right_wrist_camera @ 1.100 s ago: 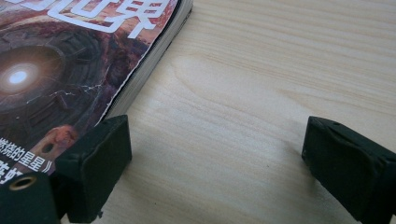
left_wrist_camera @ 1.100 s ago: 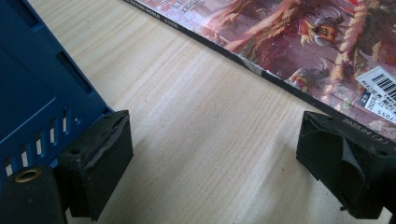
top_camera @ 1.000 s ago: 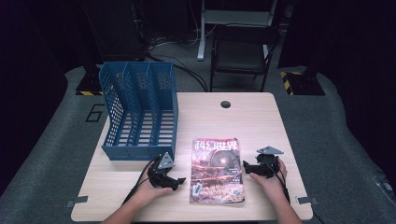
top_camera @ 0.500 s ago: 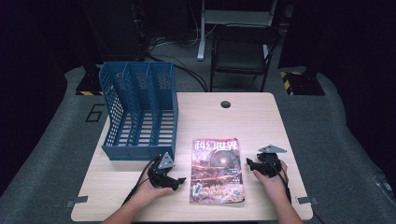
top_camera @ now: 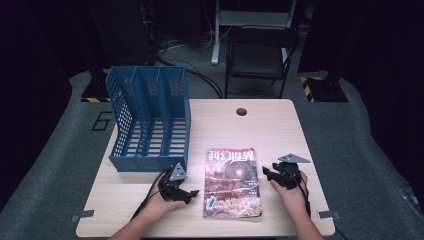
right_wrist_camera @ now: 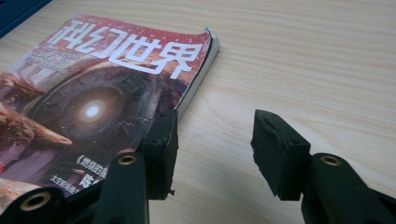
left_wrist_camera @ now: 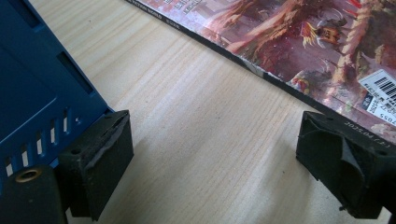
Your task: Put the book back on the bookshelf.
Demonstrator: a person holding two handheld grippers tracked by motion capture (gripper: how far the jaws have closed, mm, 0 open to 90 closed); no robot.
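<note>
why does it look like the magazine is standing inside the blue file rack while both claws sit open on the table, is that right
Not quite. The magazine lies flat on the table, beside the blue file rack, not inside it; the high view shows this. The rest holds: the left claw and right claw sit open at its two sides.

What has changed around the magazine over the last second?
The right hand-held gripper has just been closing its jaws partway at the magazine's right edge, nothing between them yet. The left hand-held gripper, magazine and blue file rack stayed put.
</note>
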